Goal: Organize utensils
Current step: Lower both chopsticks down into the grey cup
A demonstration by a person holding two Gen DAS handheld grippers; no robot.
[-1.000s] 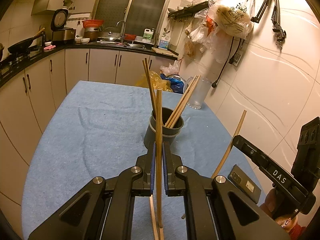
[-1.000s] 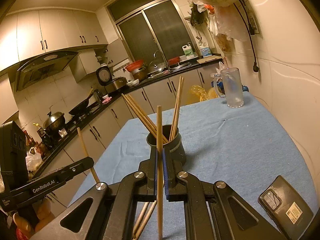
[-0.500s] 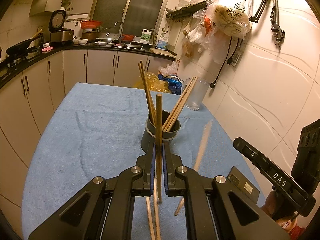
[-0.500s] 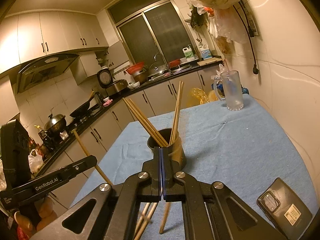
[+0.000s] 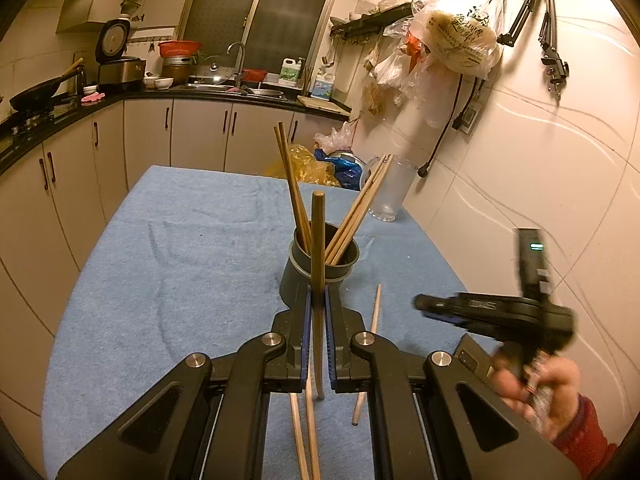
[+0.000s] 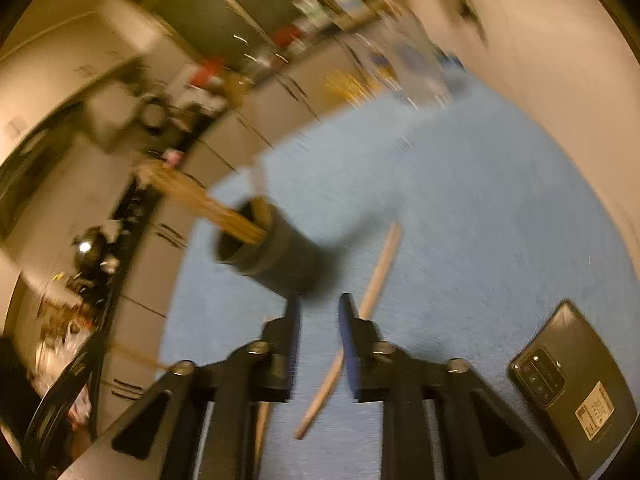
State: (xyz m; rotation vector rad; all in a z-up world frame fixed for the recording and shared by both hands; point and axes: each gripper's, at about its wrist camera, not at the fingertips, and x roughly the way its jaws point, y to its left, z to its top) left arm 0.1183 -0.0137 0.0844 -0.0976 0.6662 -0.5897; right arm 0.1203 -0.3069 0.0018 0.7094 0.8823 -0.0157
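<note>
My left gripper [image 5: 318,300] is shut on a wooden chopstick [image 5: 318,248] held upright just in front of the dark round holder [image 5: 318,270], which has several chopsticks standing in it. Two more chopsticks [image 5: 304,432] lie on the cloth under the gripper. My right gripper [image 6: 319,312] is open and empty, tilted, just above a loose chopstick [image 6: 372,292] lying on the blue cloth right of the holder [image 6: 276,256]. That chopstick shows in the left wrist view [image 5: 370,340] too, with the right gripper [image 5: 436,306] near it.
A blue cloth [image 5: 180,260] covers the table. A black phone [image 6: 572,388] lies at the near right. A clear jug [image 5: 390,192] stands at the far right by the wall. Kitchen cabinets [image 5: 60,176] run along the left. The right wrist view is blurred.
The right gripper let its chopstick drop onto the cloth beside the holder, opened, and has swung down and tilted. The left gripper has kept its chopstick and moved slightly toward the holder.
</note>
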